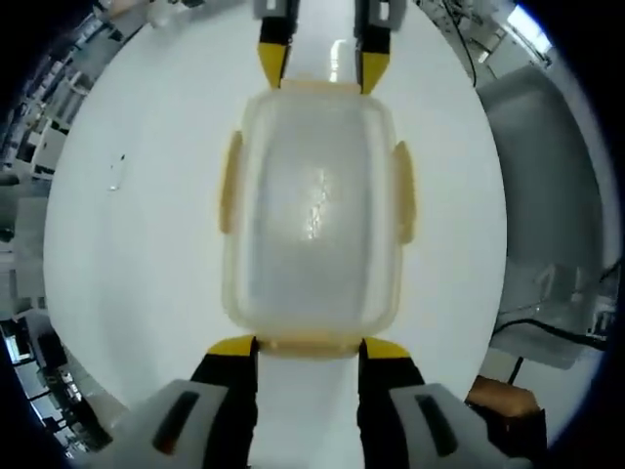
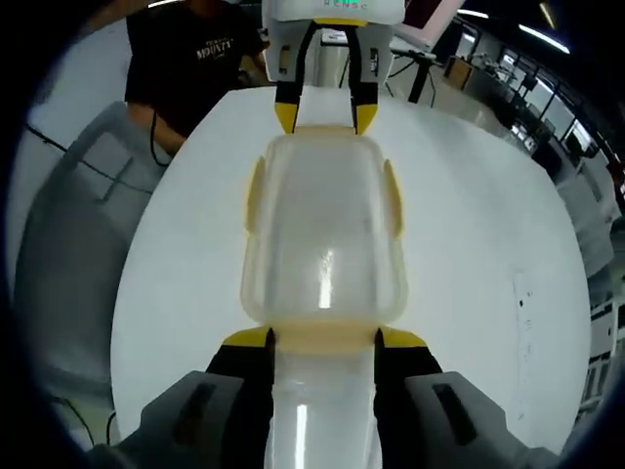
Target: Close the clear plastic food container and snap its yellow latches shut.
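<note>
Lidded container [image 1: 311, 210] sits on the white desk [image 1: 127, 244], left tool [image 1: 308, 349] and right tool [image 1: 322, 68] at opposite ends.

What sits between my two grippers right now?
The clear container with its lid on, end to end between the left gripper and the right gripper, seen in the left gripper view.

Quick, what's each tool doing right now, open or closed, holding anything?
Left tool: open, jaws astride one short end of the clear plastic food container with yellow latches, gripping nothing.
Right tool: open, astride the opposite end, gripping nothing.
</note>
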Tool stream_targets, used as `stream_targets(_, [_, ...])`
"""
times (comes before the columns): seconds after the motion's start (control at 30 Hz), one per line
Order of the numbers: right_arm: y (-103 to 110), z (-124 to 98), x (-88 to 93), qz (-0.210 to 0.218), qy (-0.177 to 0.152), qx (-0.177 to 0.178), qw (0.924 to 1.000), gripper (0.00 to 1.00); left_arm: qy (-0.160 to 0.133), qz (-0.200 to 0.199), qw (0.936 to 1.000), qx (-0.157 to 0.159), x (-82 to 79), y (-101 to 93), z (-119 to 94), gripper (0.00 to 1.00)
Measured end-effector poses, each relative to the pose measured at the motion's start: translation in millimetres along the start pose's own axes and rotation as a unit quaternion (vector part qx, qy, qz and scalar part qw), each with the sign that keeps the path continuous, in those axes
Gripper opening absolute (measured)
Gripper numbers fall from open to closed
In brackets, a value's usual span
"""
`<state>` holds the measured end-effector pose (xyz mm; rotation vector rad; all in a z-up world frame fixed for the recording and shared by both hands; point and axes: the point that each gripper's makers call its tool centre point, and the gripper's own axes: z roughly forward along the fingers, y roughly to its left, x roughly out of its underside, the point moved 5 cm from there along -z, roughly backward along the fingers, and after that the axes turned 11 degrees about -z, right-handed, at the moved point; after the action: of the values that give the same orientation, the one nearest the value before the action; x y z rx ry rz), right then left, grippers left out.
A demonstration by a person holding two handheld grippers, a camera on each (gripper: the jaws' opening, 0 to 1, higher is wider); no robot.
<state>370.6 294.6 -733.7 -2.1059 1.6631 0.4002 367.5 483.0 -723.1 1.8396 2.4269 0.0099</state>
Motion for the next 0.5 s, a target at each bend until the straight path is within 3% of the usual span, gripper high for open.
stream_targets(0.2, [5,-24,15.5,0.002,-0.004,0.005,1.0000,0.36,-0.007,0.014,0.9999,-0.005,-26.7,-6.4,-10,0.34])
stream_targets(0.5, [15,-54,53.8,0.001,0.012,0.014,0.9998,0.36,-0.025,0.028,0.9992,-0.011,-74.6,-19.6,-1,0.34])
